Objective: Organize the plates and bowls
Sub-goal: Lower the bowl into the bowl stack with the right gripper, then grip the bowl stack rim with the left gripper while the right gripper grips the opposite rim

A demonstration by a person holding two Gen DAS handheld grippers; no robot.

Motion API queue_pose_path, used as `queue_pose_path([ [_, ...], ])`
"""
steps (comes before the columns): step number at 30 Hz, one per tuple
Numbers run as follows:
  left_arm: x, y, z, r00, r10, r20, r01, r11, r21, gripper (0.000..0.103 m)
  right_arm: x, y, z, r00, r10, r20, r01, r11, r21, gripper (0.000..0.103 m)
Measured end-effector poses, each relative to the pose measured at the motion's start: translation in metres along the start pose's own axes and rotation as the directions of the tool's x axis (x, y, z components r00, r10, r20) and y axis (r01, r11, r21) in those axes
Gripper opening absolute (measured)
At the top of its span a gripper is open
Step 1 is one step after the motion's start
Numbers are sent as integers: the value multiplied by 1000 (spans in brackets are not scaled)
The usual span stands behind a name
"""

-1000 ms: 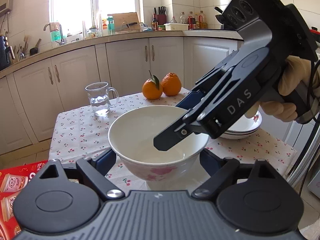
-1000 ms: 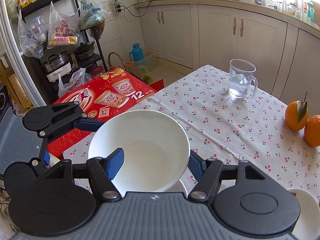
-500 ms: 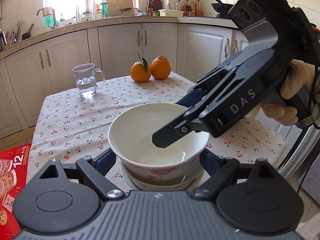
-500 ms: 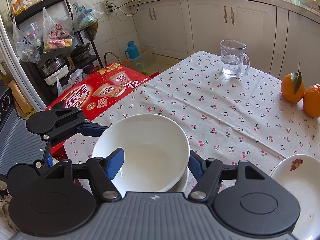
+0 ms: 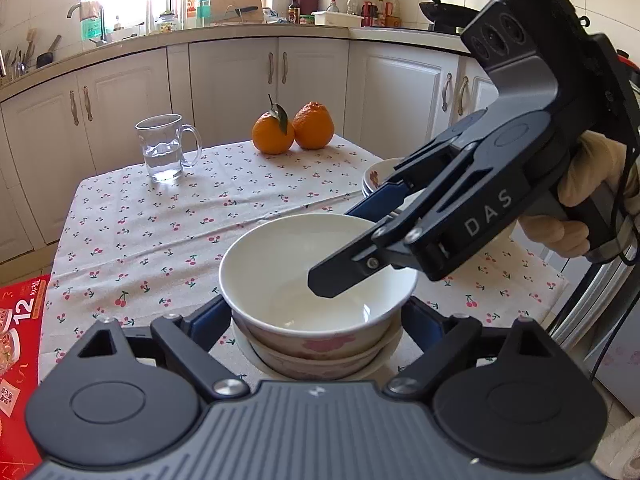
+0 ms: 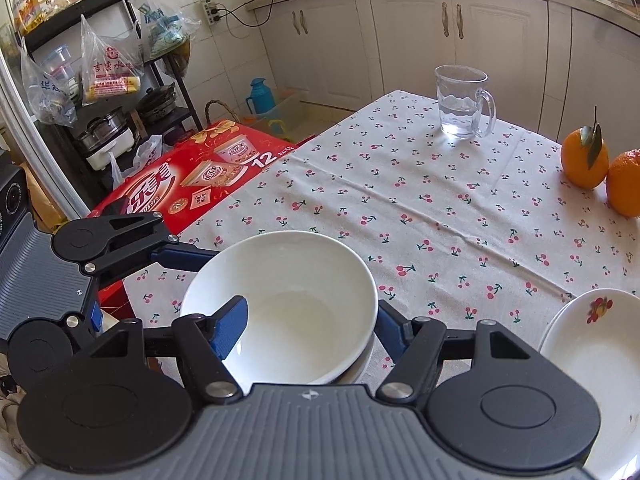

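We keep the right tool (image 6: pixel 308 320) clamped across the upper bowl (image 5: pixel 316 280)'s rim while the left tool (image 5: pixel 316 320)'s jaws open around it, easing it level into the lower bowl (image 5: pixel 316 360).

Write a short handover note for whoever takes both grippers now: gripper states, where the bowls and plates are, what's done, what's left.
Left gripper: jaws opening, flanking the top bowl, pads apparently clear of it.
Right gripper: clamped on that bowl's wall, one finger inside.
Top bowl sits nested in the lower bowl; stacked plates lie beside them.
Done: bowls stacked.
Left: release the right gripper, withdraw both.
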State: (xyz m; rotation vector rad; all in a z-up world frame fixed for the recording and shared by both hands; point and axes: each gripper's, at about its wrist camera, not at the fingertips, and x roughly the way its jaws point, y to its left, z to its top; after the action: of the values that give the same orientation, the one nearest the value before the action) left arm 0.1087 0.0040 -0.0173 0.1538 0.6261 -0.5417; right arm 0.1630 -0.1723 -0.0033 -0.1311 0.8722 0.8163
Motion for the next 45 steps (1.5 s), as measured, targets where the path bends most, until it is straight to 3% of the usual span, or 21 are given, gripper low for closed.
queue_pose_path([
  [4,-4,-3,0,1000,13,13,-13,999,30,94,-1,2,-2,1000,-2,6,2,1000,-3,80],
  [6,-7,-2,0,1000,7,15,-8,999,38,96,-3,3,-3,1000,-9,19,10,1000,-6,93],
  [9,-13,-2,-2,1000,0,14,-1,999,53,97,-9,7,-4,999,-23,43,23,1000,-19,99],
  [17,-30,8,-7,1000,-30,-8,30,995,96,98,-29,31,-19,988,-124,96,136,982,-132,103],
  [23,-30,14,-13,999,-22,-49,28,991,129,100,-37,56,-36,972,-206,113,228,943,-241,103],
  [28,-19,18,-22,994,-44,-99,60,985,164,100,-32,68,-59,968,-232,98,251,914,-319,103],
  [36,10,29,-26,980,-106,-166,140,969,206,99,2,60,-80,974,-228,2,215,912,-349,103],
  [45,37,42,-16,947,-223,-232,287,910,299,98,23,42,-62,990,-131,-45,104,915,-391,103],
])
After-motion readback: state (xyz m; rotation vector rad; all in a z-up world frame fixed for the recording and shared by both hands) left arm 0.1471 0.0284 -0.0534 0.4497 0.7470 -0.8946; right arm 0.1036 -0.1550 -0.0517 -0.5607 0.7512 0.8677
